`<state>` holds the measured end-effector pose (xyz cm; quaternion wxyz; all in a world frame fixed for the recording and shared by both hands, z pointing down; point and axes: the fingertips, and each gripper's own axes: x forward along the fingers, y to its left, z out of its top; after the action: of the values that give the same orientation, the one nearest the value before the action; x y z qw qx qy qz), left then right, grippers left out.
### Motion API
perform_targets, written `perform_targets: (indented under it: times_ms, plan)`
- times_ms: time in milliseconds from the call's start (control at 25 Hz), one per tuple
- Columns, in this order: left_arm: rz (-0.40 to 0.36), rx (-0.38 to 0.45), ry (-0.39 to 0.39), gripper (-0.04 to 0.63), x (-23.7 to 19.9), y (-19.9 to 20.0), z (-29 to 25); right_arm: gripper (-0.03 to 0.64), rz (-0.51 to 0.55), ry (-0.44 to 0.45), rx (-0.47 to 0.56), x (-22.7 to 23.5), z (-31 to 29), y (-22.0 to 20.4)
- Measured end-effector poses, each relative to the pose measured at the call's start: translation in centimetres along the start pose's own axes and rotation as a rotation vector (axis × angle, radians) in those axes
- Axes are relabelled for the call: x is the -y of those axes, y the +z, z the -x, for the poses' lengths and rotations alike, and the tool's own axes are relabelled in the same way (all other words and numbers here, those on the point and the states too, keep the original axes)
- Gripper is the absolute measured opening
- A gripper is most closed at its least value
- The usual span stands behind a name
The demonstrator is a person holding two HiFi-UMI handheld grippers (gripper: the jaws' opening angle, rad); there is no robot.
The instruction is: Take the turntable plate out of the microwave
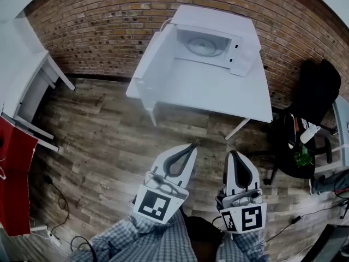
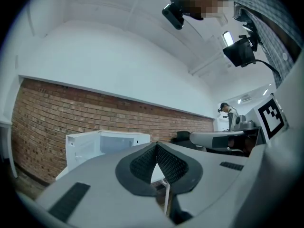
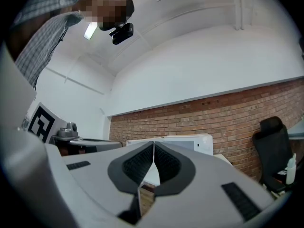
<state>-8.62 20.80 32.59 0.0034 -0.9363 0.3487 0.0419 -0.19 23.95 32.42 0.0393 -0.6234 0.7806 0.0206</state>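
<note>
Just one plate point(image 1: 204, 47), two closed grippers point(image 1: 192, 146) point(image 1: 232, 153)

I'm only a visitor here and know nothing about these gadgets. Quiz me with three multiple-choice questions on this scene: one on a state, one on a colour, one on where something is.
1. The left gripper and the right gripper are:
A) both shut and empty
B) both wide open
C) each holding a plate

2. The table is:
A) red
B) white
C) black

3. The turntable plate lies:
A) on the table in front of the microwave
B) between the right gripper's jaws
C) inside the open microwave

Answers:
1 A: each gripper view shows the pads meeting with nothing between them.
2 B: the head view shows its white top against the wooden floor.
3 C: the plate shows through the open door, far from both grippers.
</note>
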Motion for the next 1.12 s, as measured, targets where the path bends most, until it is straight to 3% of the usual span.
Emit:
perform_targets:
  times_ms: [240,600,1120]
  plan:
    - [0.019,0.002,0.01,0.009,-5.3,-0.1,-2.9,0.02,0.027,-0.006,-0.023,0.6,-5.0,-0.5]
    - [0.019,0.003,0.012,0.009,-9.2,-0.9,-7.2,0.02,0.016,-0.016,-0.042,2.8,-10.1,-1.9]
    - [0.004,-0.041,0.092,0.009,-15.0,-3.9,-17.7,0.02,-0.004,0.106,-0.072,8.8,-21.7,-4.7]
